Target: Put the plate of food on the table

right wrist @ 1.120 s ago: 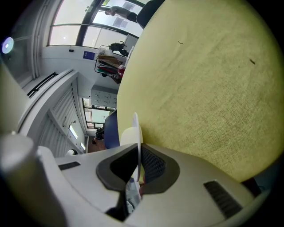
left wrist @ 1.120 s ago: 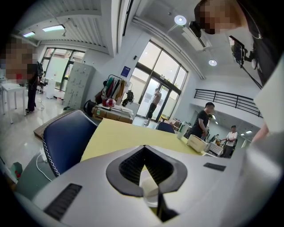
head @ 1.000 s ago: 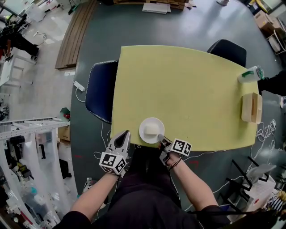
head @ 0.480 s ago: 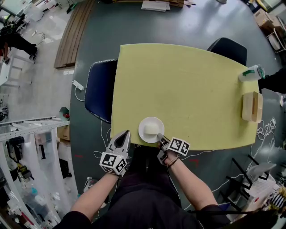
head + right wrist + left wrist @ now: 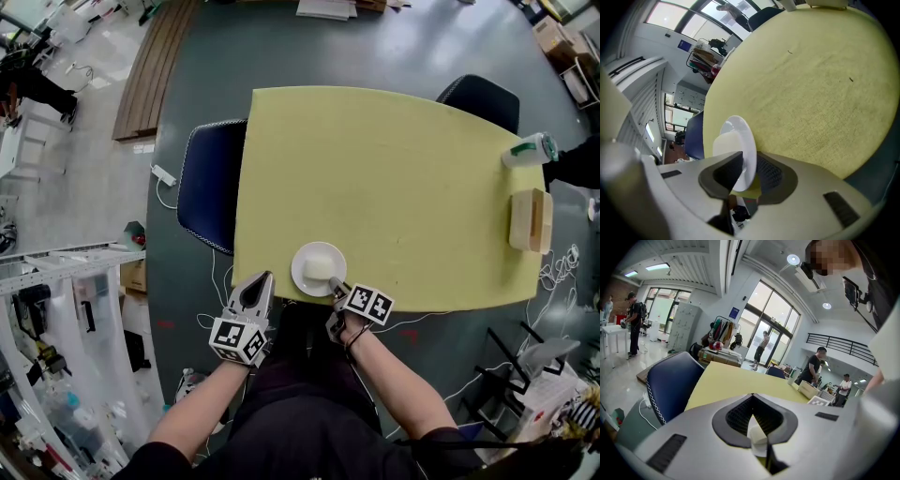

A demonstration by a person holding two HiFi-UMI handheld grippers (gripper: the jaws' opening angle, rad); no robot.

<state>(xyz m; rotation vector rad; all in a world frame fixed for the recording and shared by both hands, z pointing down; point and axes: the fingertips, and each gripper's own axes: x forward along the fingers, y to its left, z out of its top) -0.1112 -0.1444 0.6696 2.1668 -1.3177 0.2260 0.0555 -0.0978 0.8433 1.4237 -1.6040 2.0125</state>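
A white plate (image 5: 306,275) carrying a pale block of food (image 5: 320,268) rests on the yellow table (image 5: 394,187), close to its near edge. My right gripper (image 5: 335,287) is shut on the plate's near rim. In the right gripper view the plate (image 5: 746,145) stands edge-on between the jaws, with the food (image 5: 724,143) on its left face. My left gripper (image 5: 262,279) hangs off the table's near-left corner, shut and holding nothing. Its jaws meet in the left gripper view (image 5: 752,416).
A dark blue chair (image 5: 208,187) stands at the table's left side, another (image 5: 480,98) at the far right. A bottle (image 5: 527,150) and a wooden box (image 5: 530,220) sit at the table's right end. Cables lie on the floor below the near edge.
The right gripper's marker cube has shifted slightly left, closer to the plate. The plate has barely moved. The left gripper stays put.
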